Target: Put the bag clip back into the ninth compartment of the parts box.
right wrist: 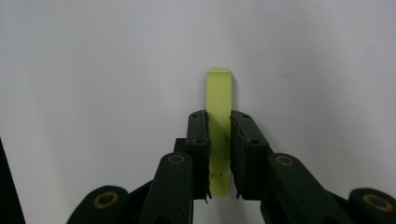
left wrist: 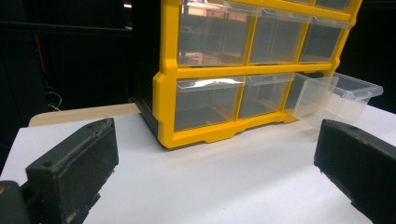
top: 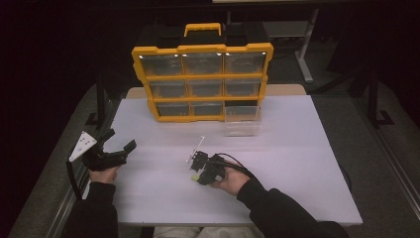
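A small yellow-green flat strip (right wrist: 219,91) lies on the white table top (right wrist: 93,70), and my right gripper (right wrist: 219,119) is shut on it, one pad pressing on each long side. In the high view this right gripper (top: 199,170) sits at the table's middle front, tipped down, with the strip (top: 196,177) at its tip. My left gripper (top: 119,140) rests at the table's left edge, open. In its own view the left gripper (left wrist: 218,140) has its jaws wide apart with nothing between them.
A yellow drawer organizer (top: 200,79) stands upright at the back of the table (top: 297,163). One clear drawer (top: 241,120) is pulled out at its lower right corner and rests on the table. The organizer (left wrist: 166,93) and the drawer (left wrist: 336,93) also face the left gripper.
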Motion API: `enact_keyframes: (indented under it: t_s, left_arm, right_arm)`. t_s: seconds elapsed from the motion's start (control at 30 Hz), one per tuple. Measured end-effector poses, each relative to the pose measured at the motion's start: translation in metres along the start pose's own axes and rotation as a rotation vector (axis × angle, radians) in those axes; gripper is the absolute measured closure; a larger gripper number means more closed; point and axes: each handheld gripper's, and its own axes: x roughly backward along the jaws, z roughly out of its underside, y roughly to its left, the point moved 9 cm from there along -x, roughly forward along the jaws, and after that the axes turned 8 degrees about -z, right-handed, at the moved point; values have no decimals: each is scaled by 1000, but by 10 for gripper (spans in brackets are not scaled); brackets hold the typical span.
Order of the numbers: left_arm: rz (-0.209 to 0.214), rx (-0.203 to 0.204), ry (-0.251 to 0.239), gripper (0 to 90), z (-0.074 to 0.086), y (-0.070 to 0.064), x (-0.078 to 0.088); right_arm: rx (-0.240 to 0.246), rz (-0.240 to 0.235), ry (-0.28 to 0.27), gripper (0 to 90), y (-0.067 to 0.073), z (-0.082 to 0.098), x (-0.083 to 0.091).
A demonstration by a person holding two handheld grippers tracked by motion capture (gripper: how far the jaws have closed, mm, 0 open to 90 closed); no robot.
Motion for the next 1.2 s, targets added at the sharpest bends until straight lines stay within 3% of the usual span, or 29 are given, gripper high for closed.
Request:
enact_keyframes:
  t_s: [0.43, 1.2]
  left_arm:
    - [0, -3, 2, 0, 1, 0, -1]
    - [2, -3, 1, 0, 1, 0, -1]
  right_arm:
    - [4, -24, -27, 772, 0, 0, 3]
    - [-28, -76, -170, 772, -6, -8, 34]
